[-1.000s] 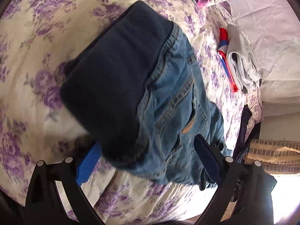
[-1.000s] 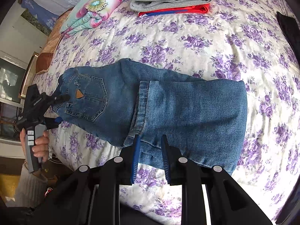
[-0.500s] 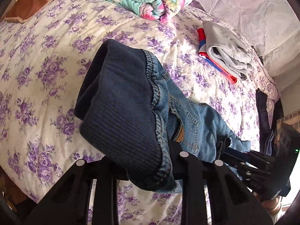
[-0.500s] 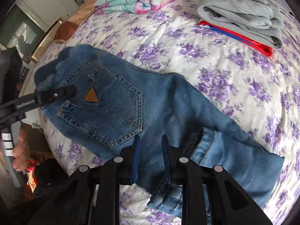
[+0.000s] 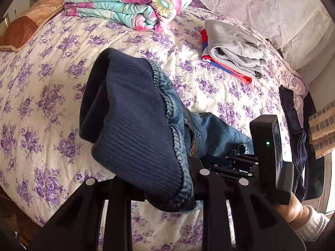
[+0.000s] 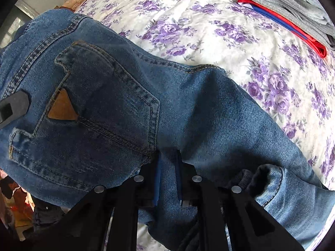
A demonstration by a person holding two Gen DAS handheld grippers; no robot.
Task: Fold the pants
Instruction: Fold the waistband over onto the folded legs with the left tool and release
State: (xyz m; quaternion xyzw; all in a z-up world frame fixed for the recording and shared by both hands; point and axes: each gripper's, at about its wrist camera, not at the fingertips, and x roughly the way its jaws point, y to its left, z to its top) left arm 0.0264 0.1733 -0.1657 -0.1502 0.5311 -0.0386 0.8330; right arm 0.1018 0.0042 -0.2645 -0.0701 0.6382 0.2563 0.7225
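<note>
**Jeans gripped at both ends above the flowered bedspread**

Jeans [image 5: 142, 129] fill the left wrist view, the dark ribbed waistband bunched up and raised off the bedspread [image 5: 41, 96]. The left gripper [image 5: 165, 186] has just been closing, and now its jaws are clamped on that waistband, the cloth spilling over them so the pads themselves are hidden. Behind, on the far left, a brown pillow [image 5: 25, 27] sits at the head of the bed, and beside it a folded flowered blanket [image 5: 129, 4]. Moving right, a folded grey garment [image 5: 234, 46] lies on top of something red and blue [image 5: 228, 67], well apart from the jeans. Further right the denim runs down toward the right gripper [image 5: 230, 163], with a bare wrist and a white knitted sleeve [image 5: 314, 223] below it at the edge.

Over to the right wrist view: on the left the tip of the left gripper [image 6: 14, 106] touches the seat of the jeans [image 6: 125, 108], just beside the back pocket [image 6: 94, 108] with its brown triangular patch [image 6: 62, 108]. In the centre the right gripper [image 6: 168, 173] has just been closing too, and its blue pads [image 6: 157, 177] pinch a fold of denim beside the pocket. To the right a rolled hem [image 6: 270, 179] lies just beside the gripper.
</note>
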